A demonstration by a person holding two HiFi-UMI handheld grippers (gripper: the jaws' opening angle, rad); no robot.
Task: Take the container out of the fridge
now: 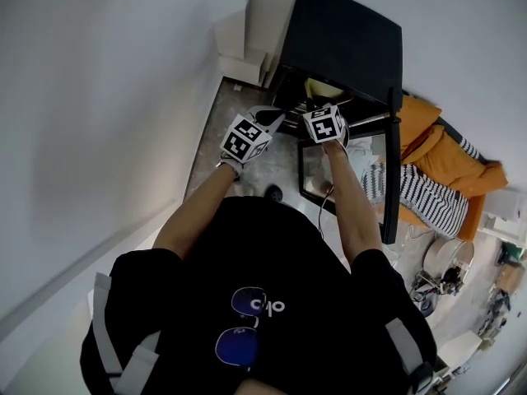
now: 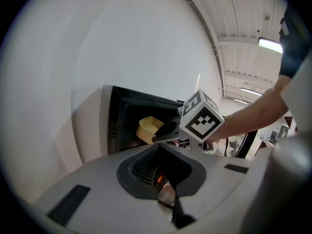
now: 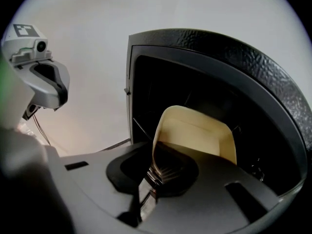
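Observation:
A pale yellow container (image 3: 195,130) sits inside the small black fridge (image 3: 219,48), whose door (image 1: 394,179) hangs open to the right. My right gripper (image 3: 156,172) reaches into the opening, and its jaws are clamped on the container's near wall. From the left gripper view, the right gripper (image 2: 161,135) meets the container (image 2: 148,129) at the fridge mouth. My left gripper (image 2: 163,184) hangs just outside the fridge, to the left, shut with nothing in it. In the head view both grippers, left (image 1: 276,118) and right (image 1: 311,104), are at the fridge (image 1: 346,31) front.
A white wall (image 1: 99,97) runs close along the left. A cardboard box (image 1: 243,56) stands behind the fridge's left side. Orange cloth (image 1: 449,155) and a striped cloth (image 1: 420,192) lie beyond the open door. Clutter covers the floor at lower right.

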